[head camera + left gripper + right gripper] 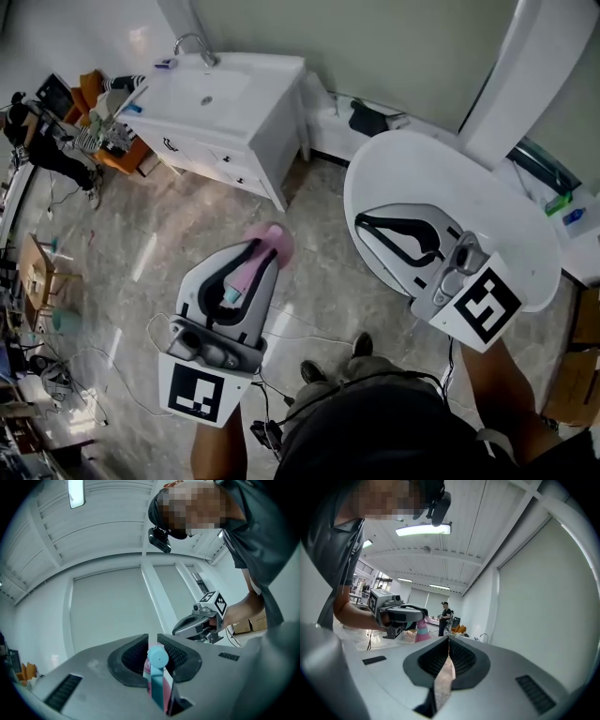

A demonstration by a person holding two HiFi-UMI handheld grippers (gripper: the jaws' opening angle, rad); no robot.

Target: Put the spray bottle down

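Note:
The spray bottle (277,240) is pink with a teal head. It is held level in my left gripper (263,253), out above the marble floor. In the left gripper view its teal nozzle (157,658) sits clamped between the black pads, and my left gripper (152,641) is shut on it. My right gripper (362,222) hangs over the round white table (525,234), shut, with nothing between its tips. In the right gripper view my right gripper (448,640) has its pads touching. That view also shows the left gripper (396,613) with the pink bottle (423,633) off to the left.
A white sink cabinet (225,94) with a tap stands at the back left. Cables (141,375) trail over the floor near the person's shoes (361,345). Chairs and clutter (103,122) fill the far left. Green and blue items (565,206) lie on a ledge right of the table.

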